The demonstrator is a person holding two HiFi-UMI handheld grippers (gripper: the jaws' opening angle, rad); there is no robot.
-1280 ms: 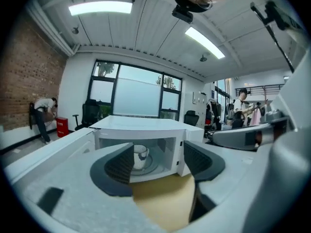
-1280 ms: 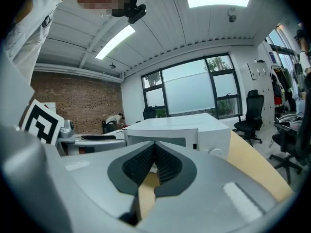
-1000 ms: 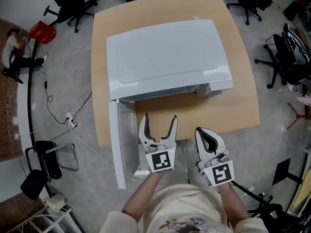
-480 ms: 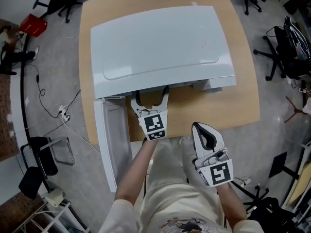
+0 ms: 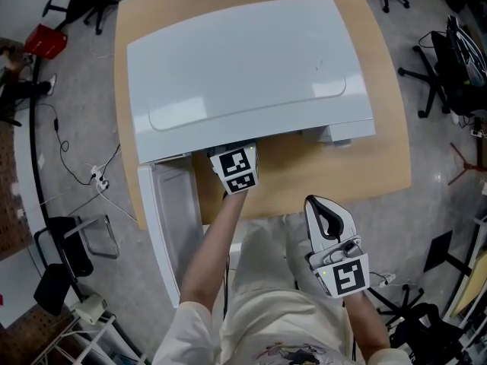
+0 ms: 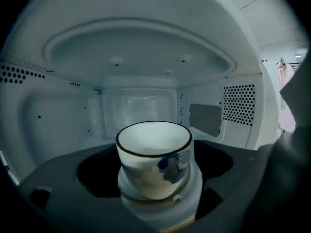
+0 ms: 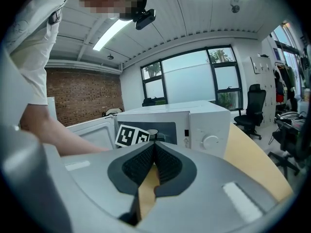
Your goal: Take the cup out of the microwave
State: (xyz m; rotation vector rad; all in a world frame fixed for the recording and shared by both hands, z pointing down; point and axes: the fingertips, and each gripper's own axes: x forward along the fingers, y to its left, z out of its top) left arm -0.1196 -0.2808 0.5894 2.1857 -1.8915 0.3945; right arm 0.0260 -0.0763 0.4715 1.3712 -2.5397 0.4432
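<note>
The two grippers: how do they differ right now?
The left gripper reaches inside the microwave, jaws apart with the cup between them; the right gripper hangs back off the table, jaws together and empty. Both carry a marker cube.

We wear a cream short-sleeved shirt (image 5: 262,329). Our right gripper (image 5: 323,213) is pale grey with black ribbed jaws. Its white cube (image 5: 346,274) bears black square markers, as does our left gripper (image 5: 236,171).

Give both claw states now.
Left claw: open, cup between its jaws, not gripped.
Right claw: shut, empty.
</note>
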